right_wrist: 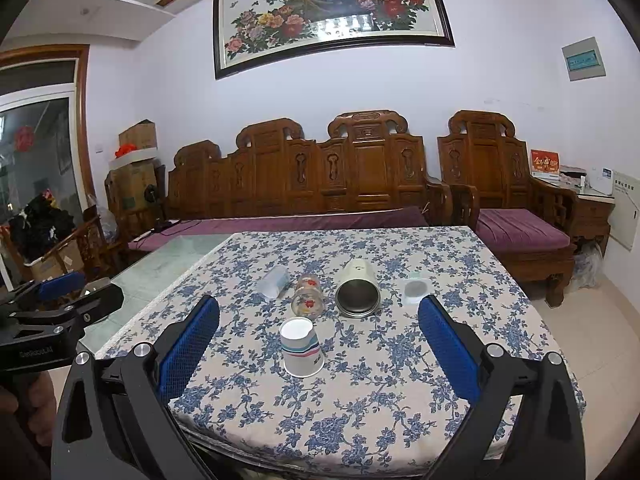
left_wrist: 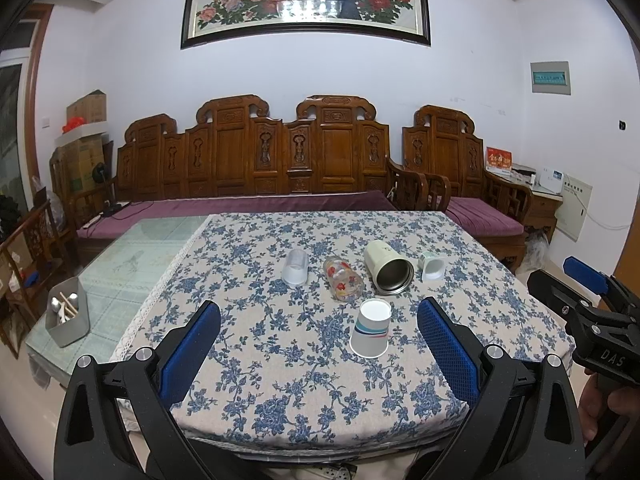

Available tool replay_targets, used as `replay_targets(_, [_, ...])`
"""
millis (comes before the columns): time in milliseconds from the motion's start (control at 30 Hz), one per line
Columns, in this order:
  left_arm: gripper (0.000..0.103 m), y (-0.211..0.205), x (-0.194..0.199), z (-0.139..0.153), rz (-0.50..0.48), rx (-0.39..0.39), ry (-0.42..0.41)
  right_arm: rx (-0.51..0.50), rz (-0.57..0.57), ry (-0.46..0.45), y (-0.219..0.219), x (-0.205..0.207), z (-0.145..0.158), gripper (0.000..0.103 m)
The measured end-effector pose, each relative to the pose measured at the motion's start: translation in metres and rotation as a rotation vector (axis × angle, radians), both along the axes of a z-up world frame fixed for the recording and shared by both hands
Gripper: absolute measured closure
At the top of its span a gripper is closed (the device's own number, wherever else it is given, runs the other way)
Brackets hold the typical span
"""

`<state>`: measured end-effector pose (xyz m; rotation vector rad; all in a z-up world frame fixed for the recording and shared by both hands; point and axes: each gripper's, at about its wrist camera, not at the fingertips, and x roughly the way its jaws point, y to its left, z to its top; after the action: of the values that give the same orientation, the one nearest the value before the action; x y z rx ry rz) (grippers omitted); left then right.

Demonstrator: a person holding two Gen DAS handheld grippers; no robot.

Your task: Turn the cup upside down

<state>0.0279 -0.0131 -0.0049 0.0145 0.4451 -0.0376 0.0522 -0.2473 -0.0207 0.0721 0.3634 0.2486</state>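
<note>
A white paper cup [left_wrist: 371, 334] with blue and red stripes stands upside down on the flowered tablecloth [left_wrist: 280, 360], mouth down; it also shows in the right wrist view [right_wrist: 302, 346]. Behind it several cups lie on their sides: a clear plastic cup [left_wrist: 295, 267], a flowered glass [left_wrist: 343, 279], a cream steel tumbler [left_wrist: 387, 267] and a small white cup [left_wrist: 431, 267]. My left gripper [left_wrist: 319, 326] is open and empty, near the table's front edge. My right gripper [right_wrist: 319, 326] is open and empty, also short of the paper cup.
A grey holder with utensils [left_wrist: 67, 317] stands on the bare glass tabletop at the left. A carved wooden sofa [left_wrist: 256, 160] with purple cushions lies behind the table. The right gripper's body [left_wrist: 592, 320] shows at the right edge of the left wrist view.
</note>
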Motion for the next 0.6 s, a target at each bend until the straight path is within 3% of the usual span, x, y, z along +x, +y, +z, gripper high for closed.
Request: replay_targets(600, [0.008,0.0005,-0.0005,-0.0006,0.0,0.0,-0.001,0.002,0.002,0.0,0.0007,0.0004,0.0005,0.003])
